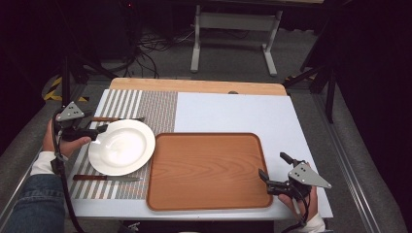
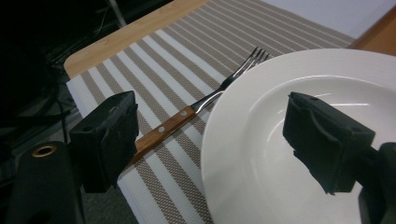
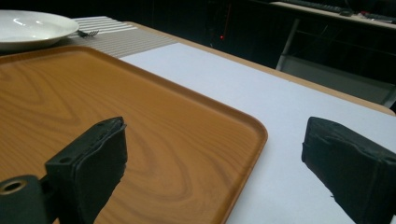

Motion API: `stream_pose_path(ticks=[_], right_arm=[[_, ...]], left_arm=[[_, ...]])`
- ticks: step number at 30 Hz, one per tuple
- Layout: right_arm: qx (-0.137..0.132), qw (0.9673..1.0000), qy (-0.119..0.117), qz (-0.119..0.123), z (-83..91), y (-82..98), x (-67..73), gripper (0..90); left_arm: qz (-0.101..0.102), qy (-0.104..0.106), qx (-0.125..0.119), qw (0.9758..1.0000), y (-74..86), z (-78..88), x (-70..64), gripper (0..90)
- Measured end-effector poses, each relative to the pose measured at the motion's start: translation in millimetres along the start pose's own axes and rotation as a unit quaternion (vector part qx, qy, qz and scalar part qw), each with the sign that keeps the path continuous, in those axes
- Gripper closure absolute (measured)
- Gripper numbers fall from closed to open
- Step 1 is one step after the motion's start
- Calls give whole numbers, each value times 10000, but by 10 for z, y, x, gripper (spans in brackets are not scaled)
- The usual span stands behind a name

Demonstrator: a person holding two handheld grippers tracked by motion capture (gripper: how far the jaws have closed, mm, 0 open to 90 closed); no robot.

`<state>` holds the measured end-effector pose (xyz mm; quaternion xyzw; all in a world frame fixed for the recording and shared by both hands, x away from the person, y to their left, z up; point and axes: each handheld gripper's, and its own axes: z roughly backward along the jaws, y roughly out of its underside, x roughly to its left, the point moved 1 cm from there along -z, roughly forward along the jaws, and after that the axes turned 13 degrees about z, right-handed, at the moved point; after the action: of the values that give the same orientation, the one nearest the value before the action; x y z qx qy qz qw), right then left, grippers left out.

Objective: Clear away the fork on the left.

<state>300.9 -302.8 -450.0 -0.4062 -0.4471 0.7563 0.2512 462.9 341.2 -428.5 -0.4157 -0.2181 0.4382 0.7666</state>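
Broadly, the bench (image 1: 233, 111) carries three big things from right to left: a pale sheet, a wooden tray (image 1: 206, 170) in the middle, and a striped placemat (image 1: 145, 104) at the left. On the placemat sits the white plate (image 1: 121, 146), its right rim just beside the left edge of the tray. This plate is what the work concerns now.

The left claw (image 1: 99, 132) is at the plate's left rim, and it points toward the right, across the plate. In the left gripper view its jaws stand wide apart with the rim of the plate (image 2: 261, 140) running between them: one jaw is over the placemat outside the rim, the other is over the white inside. The pads do not press on the rim, so the claw is open and grips nothing. I judge that to take the plate it only needs to close where it stands.

The right claw (image 1: 266, 180) is well apart from the plate, at the near right corner of the tray, also open and empty. So the left hand is clearly the nearer one.

A fork (image 2: 205, 100) lies behind the plate and a knife (image 1: 104, 178) in front; both long axes run left to right.
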Motion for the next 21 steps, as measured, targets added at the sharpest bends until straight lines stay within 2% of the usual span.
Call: stream_pose_path(ticks=[6, 7, 11, 14, 18, 21], right_arm=[[31, 10000, -73, 4, -13, 6, -5, 83], [43, 10000, -72, -12, -15, 9, -10, 83], [107, 9999, -98, -43, -36, 30, -34, 85], [172, 9998, -114, -85, -48, 58, -48, 86], [231, 9996, -141, -128, -57, 78, -63, 86], [289, 9994, -152, -104, -58, 86, -67, 91]], left_arm=[[14, -156, 360, 9992, -59, -150, 137, 182], [58, -174, 466, 9987, -71, -179, 162, 182], [26, -219, 789, 9966, -141, -298, 289, 181], [25, -241, 1007, 9946, -190, -379, 381, 179], [11, -277, 1334, 9907, -234, -487, 473, 180], [-32, -299, 1630, 9862, -222, -565, 522, 180]])
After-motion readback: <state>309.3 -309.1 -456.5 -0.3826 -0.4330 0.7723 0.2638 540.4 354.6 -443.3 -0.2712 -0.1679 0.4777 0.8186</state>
